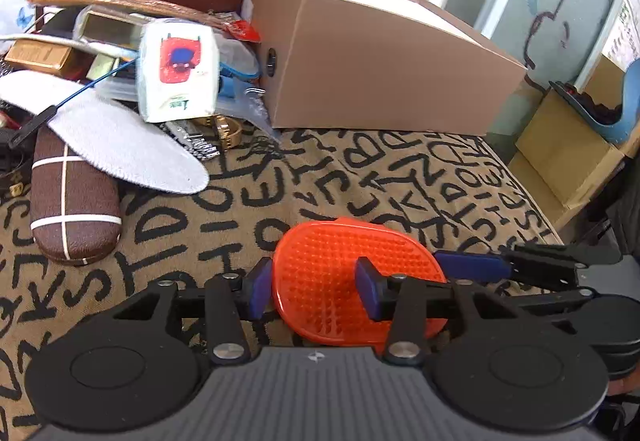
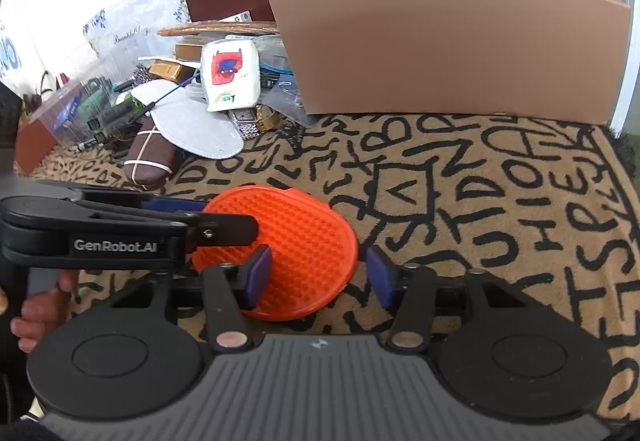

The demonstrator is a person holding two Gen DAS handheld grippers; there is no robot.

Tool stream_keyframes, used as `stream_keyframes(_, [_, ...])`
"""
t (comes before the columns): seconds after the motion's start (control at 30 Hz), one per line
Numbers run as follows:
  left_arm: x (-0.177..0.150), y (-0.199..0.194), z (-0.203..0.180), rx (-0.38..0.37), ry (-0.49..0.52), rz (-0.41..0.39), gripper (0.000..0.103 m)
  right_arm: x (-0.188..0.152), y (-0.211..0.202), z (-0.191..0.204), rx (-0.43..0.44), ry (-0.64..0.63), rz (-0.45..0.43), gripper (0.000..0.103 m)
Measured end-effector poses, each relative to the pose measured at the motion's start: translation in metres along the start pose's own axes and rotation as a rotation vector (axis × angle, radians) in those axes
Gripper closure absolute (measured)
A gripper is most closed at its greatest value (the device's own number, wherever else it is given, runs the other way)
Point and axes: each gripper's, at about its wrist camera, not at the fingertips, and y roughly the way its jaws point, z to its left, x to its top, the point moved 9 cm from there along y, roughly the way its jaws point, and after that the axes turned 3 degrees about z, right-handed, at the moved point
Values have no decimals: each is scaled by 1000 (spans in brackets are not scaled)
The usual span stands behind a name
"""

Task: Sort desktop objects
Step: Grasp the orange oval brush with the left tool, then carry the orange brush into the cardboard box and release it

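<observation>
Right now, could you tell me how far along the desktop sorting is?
Early, by the look of it. Nothing visibly sorted: the cardboard box's inside is hidden. In hand: both grippers, left and right, sit open around the orange brush, not clamping. Left: the pile, including the tissue pack, glasses case and watches.

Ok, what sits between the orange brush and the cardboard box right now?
Nothing: in the right wrist view only bare lettered tan mat separates the orange bristled oval brush from the big brown cardboard box. The clutter pile lies off left.

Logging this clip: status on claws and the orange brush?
Both claws open, straddling orange brush flat on lettered mat. Neither clamped. Cardboard box beyond, path clear.
</observation>
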Motion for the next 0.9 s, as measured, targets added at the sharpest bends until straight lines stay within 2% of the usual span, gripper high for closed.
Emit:
stream_keyframes(0.13, [-2,1,1,3,1,-3,51,-1,-1,-2,12,11,-5,58])
stream_keyframes(0.17, [-2,1,0,3,6,-2,56,-1,-1,-3,14,17,-8,58])
stream_keyframes(0.2, [-1,1,-1,6,11,0,56,-1,-1,-4,5,25,-12,65])
stream_keyframes(0.3, [0,-3,-8,29,41,-19,58,1,-5,-8,-11,62,-34,73])
stream_keyframes(0.37, [1,-7,-11,33,54,-32,59,4,-11,-5,-32,47,-59,74])
stream_keyframes(0.5, [12,-17,-13,40,36,-64,76,16,-24,-4,-53,23,-112,74])
stream_keyframes(0.67, [44,-34,-24,10,29,-138,76,40,-42,-6,-65,-3,-182,74])
stream_keyframes(0.9, [117,-65,-57,-19,104,-314,76,101,-79,-17,-94,-41,-337,74])
